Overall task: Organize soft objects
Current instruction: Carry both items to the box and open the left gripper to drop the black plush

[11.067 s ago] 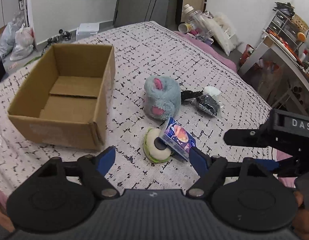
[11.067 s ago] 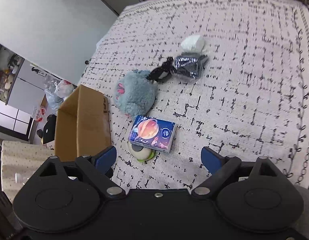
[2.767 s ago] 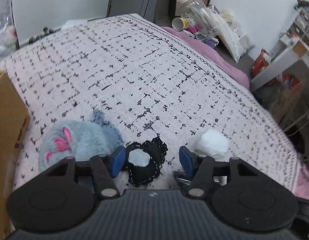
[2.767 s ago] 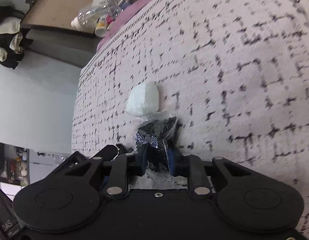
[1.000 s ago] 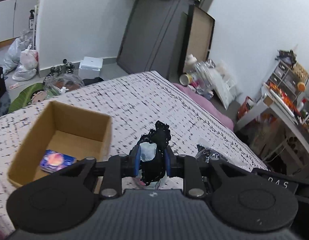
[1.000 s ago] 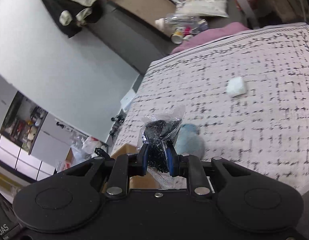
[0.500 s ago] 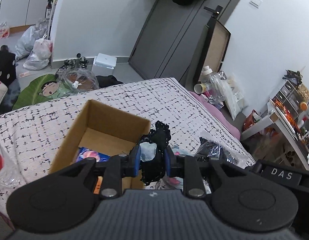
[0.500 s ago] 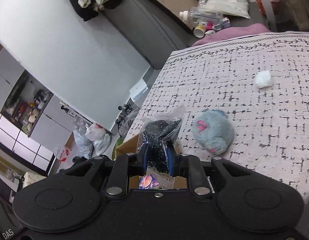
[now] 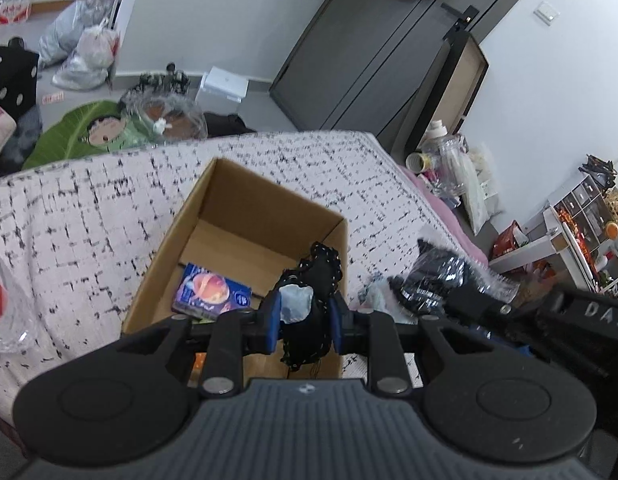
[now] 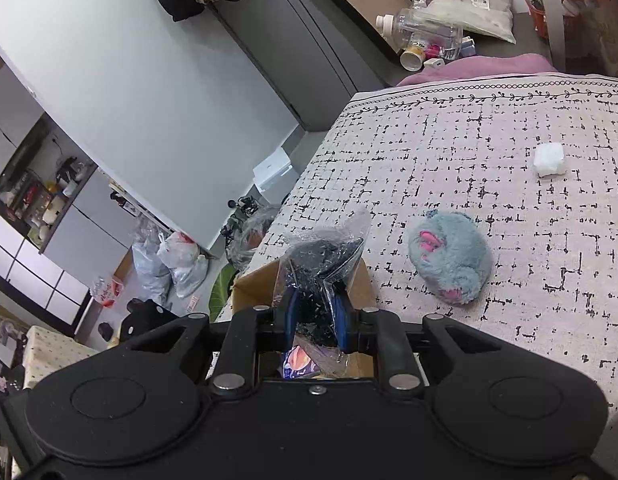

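Plainly, "DAS" marks the right gripper [image 9: 441, 296], clamped on a crinkly bag [image 10: 323, 264]; the left gripper [image 9: 305, 316] clamps black lace [image 9: 315, 280].

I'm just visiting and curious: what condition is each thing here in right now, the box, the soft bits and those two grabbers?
Cardboard box: open-topped, on the bed.
Blue packet: lying inside the box.
Black lace piece: clamped in the left gripper, held over the box.
Clear bag of black bits: pinched in the right gripper, held above the box edge.
Grey plush toy: lying loose on the bed.
White puff: lying loose on the bed.
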A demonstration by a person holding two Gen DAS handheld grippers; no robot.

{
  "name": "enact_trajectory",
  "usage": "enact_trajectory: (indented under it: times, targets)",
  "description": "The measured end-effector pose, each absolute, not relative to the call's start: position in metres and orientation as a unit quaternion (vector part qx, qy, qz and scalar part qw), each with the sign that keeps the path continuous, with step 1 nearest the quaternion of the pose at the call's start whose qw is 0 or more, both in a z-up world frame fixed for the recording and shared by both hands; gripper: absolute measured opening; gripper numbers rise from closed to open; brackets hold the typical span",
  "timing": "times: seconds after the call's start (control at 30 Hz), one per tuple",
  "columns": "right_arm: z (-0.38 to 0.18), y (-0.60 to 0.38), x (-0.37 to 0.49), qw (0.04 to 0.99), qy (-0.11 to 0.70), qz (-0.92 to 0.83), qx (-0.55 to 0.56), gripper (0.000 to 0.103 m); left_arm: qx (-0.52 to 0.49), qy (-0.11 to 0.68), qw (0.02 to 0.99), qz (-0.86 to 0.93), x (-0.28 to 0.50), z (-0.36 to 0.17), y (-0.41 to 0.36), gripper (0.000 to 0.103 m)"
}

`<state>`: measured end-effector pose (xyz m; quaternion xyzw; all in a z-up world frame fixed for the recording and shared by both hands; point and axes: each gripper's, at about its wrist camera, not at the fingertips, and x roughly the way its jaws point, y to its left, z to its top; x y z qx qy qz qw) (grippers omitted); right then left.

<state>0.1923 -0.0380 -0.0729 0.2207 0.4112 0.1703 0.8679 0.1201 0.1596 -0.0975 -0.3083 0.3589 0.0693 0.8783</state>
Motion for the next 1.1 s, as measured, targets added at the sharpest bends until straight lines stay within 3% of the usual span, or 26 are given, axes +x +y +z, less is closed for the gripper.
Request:
enact_trajectory:
  times: [0.33, 0.67, 0.97, 1.1]
  targets:
    - [-0.080, -0.021, 0.198, 0.871, 0.415, 0.163, 0.208, 0.020, -0.331, 0.393, 0.857, 0.039, 0.135, -0.126, 0.162, 0.027]
    - [-0.089, -0.012, 0.207, 0.863, 0.424, 0.173, 0.214, 0.019, -0.346, 0.397, 0.847, 0.078, 0.130, -0.123, 0.180, 0.051]
    - [-0.094, 0.004, 0.212, 0.851, 0.434, 0.192, 0.223, 0.021, -0.340, 0.383, 0.852, 0.107, 0.120, -0.105, 0.201, 0.052]
    - [-0.098, 0.009, 0.212, 0.845, 0.446, 0.191, 0.225, 0.032, -0.332, 0.380, 0.855, 0.120, 0.116, -0.098, 0.206, 0.052]
